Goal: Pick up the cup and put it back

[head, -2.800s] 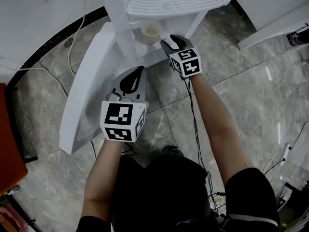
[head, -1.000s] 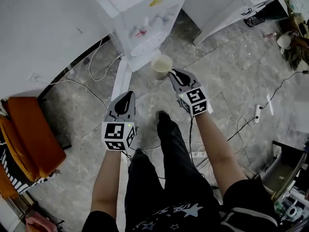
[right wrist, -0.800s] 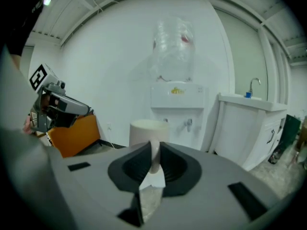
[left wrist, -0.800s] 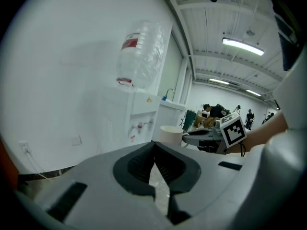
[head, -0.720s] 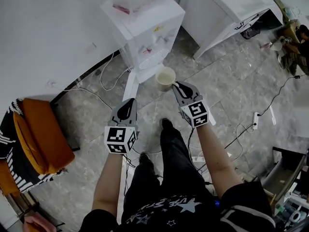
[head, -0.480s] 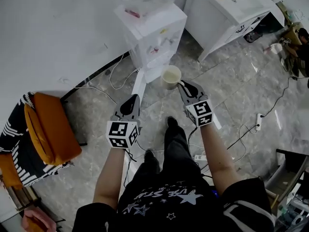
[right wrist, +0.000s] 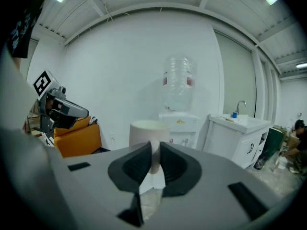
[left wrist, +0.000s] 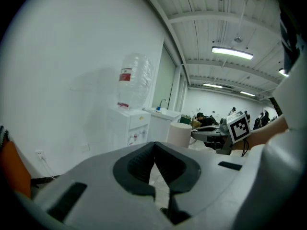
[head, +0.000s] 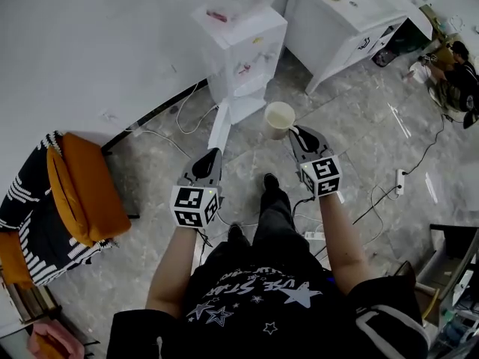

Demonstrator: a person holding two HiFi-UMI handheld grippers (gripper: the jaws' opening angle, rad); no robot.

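A cream paper cup (head: 280,117) hangs in the air above the stone floor, a short way in front of the white water dispenser (head: 243,43). My right gripper (head: 294,131) is shut on its near wall at the rim. In the right gripper view the cup (right wrist: 148,130) stands upright with its wall pinched between the dark pads, at my right gripper (right wrist: 154,151). My left gripper (head: 210,156) hovers lower left, shut, with nothing in it. The left gripper view shows my left gripper (left wrist: 154,147) with its tips touching, and the cup (left wrist: 179,134) beyond them.
A white sink cabinet (head: 346,19) stands right of the dispenser. An orange chair (head: 81,190) sits at the left by the wall. Cables and a power strip (head: 397,181) lie on the floor. A person (head: 457,72) crouches far right. The dispenser's bottle (right wrist: 178,83) rises ahead.
The cup has left the dispenser's tray and come away with my right gripper, up and to the right. The head view has risen and backed off. My left gripper stayed shut and drifted slightly right.
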